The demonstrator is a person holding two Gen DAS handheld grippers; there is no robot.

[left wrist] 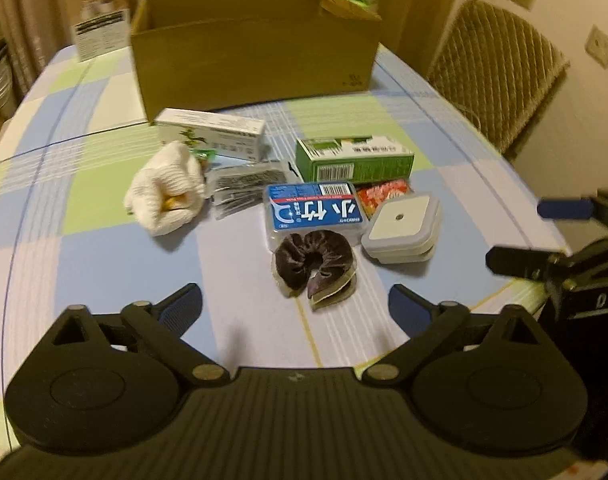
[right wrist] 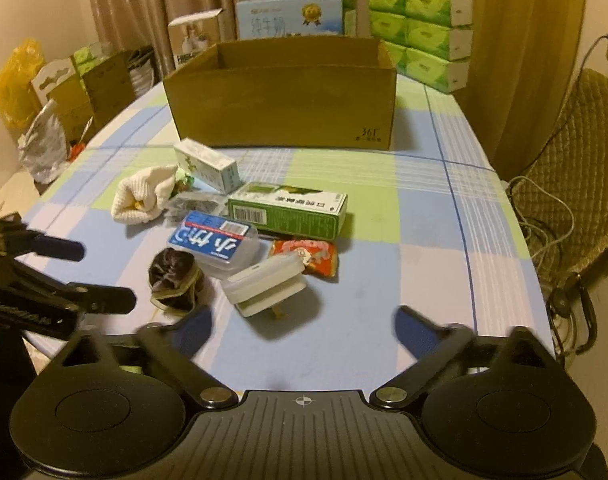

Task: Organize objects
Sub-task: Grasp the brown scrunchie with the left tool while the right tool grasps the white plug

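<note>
Hovering low over the counter (left wrist: 104, 264), both tongs spread wide and holding nothing: left tongs (left wrist: 295, 304) straight behind the brown scrunchie (left wrist: 314, 262), right tongs (right wrist: 302, 326) just right of it, facing the white plastic case (right wrist: 264, 284). Lying directly ahead of the left tongs, so probably theirs to take; roughly round, no real long axis. Crowded just beyond the scrunchie: blue-labelled box (left wrist: 314, 210) touching it, red snack packet (right wrist: 306, 254), green carton (right wrist: 288, 210), white cloth (left wrist: 166, 192). Well beyond the scrunchie, the open cardboard box (left wrist: 256, 48), likely destination, nothing blocking the lift.
</note>
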